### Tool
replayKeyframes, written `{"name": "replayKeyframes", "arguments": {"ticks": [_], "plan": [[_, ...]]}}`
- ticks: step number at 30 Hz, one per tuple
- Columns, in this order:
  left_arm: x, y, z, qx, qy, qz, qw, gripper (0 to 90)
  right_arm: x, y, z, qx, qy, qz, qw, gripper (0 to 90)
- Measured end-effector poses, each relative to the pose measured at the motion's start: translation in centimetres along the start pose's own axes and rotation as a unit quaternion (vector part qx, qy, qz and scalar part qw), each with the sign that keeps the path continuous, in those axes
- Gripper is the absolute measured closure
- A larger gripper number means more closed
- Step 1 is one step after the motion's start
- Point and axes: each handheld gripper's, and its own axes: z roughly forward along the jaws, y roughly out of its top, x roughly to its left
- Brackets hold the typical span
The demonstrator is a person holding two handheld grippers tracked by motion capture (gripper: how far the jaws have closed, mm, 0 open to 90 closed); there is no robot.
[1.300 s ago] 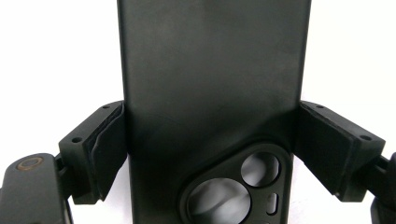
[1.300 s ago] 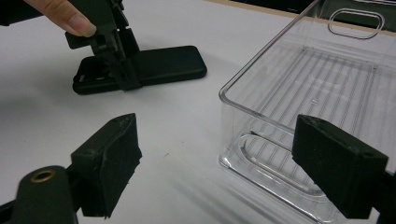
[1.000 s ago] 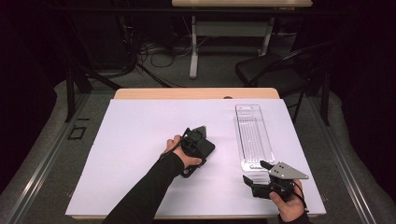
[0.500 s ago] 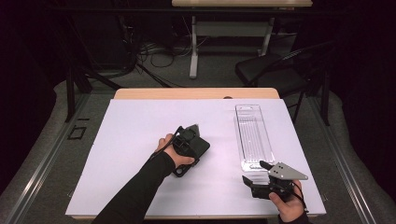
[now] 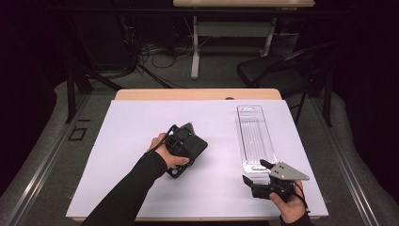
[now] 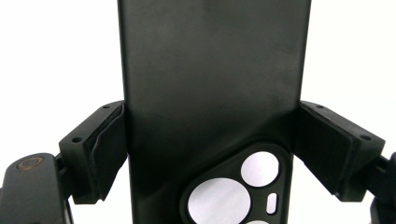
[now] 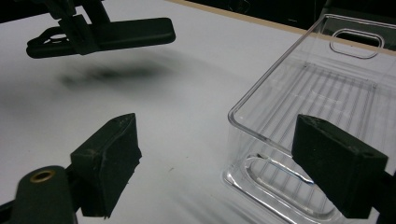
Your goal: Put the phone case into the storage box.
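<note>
1. Since the earlier frames, the left gripper (image 5: 188, 143) has drawn back with the phone case (image 5: 193, 147) toward the near edge of the surface (image 5: 141, 117) and a little toward its left edge, while the right gripper (image 5: 256, 174) has kept its place near the near right corner.
2. That phone case is black, and the left gripper clamps it across its width; in the left gripper view the case (image 6: 212, 93) runs up between the two jaws, each pad pressed against one long side.
3. Its camera cut-out (image 6: 238, 186), with round and slot-shaped holes, sits at the gripper end of the case.
4. In the right gripper view the case (image 7: 107, 35) hangs flat and clear of the surface, with a blurred shadow on the white below it.
5. From above, the case lies over the middle of the surface, closer to the near edge than to the far one.
6. A clear plastic package (image 5: 254, 134) lies well apart from the case, along the right side of the surface, its long sides running from the near edge toward the far edge.
7. The right gripper (image 7: 219, 163) stands wide with nothing between its jaws, at the near end of the package (image 7: 317, 93).
8. One of its jaws is in front of the package's near corner; whether it touches the plastic cannot be told.
</note>
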Motion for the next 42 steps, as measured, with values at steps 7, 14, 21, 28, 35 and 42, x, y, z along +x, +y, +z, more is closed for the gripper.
{"name": "replayKeyframes", "arguments": {"ticks": [7, 14, 21, 28, 35, 42], "plan": [[0.3, -0.6, -0.9, -0.002, -0.005, 0.0, 1.0, 14.2, 0.2, 0.9, 0.2, 0.002, 0.007, -0.003, 1.0, 14.3], [0.5, -1.2, -2.1, -0.01, -0.011, 0.005, 0.9999, 14.2, 0.6, 2.2, 1.0, 0.007, 0.018, -0.017, 0.9997, 14.3], [0.3, -1.6, -2.7, -0.008, -0.01, 0.012, 0.9999, 14.2, 1.3, 3.1, 2.1, 0.011, 0.031, -0.036, 0.9988, 14.3], [0.2, -1.9, -3.4, -0.004, -0.013, 0.021, 0.9997, 14.2, 1.8, 4.4, 3.5, 0.019, 0.048, -0.052, 0.9973, 14.3], [0.1, -1.9, -3.6, 0.003, -0.013, 0.024, 0.9996, 14.2, 2.3, 5.5, 4.9, 0.028, 0.071, -0.083, 0.9936, 14.4], [0.2, -1.9, -3.9, 0.006, -0.013, 0.026, 0.9996, 14.2, 3.2, 6.9, 6.1, 0.036, 0.086, -0.125, 0.9877, 14.4]]}}
